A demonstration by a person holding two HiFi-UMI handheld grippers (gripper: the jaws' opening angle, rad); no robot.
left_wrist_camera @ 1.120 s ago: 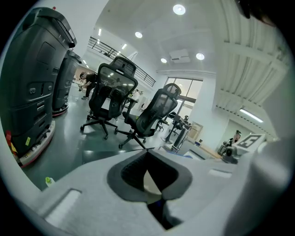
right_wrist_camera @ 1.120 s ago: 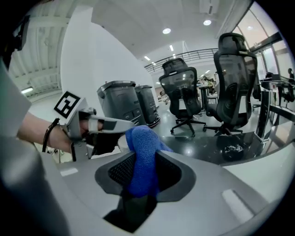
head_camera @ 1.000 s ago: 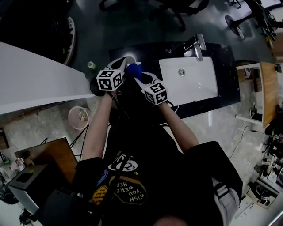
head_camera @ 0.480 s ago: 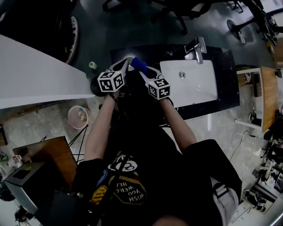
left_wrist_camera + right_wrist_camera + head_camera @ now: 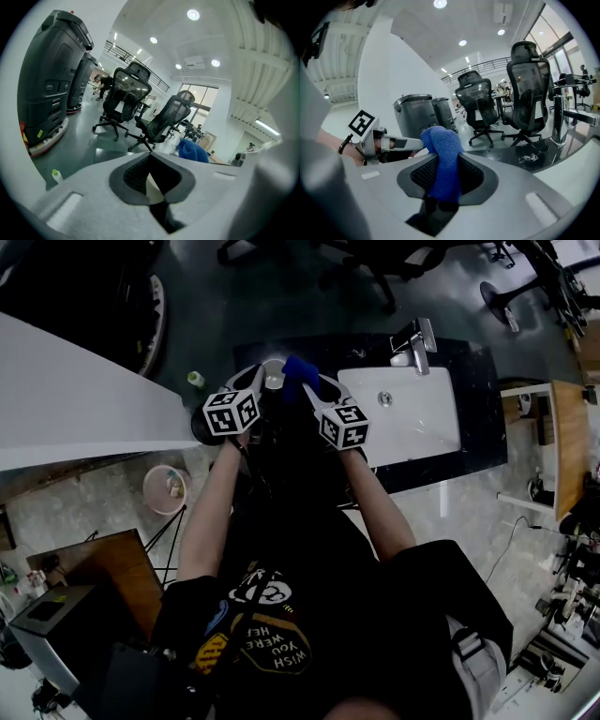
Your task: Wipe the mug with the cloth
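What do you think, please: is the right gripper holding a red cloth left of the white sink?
Not red: the right gripper view shows the cloth is blue. The right gripper does hold it, left of the white sink.

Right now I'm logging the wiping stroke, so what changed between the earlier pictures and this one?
The right hand-held gripper, clamped on the blue cloth, moved forward, away from the person and slightly toward the sink, carrying the cloth past the mug. Nothing was taken hold of or let go. The left hand-held gripper kept the mug roughly in place.
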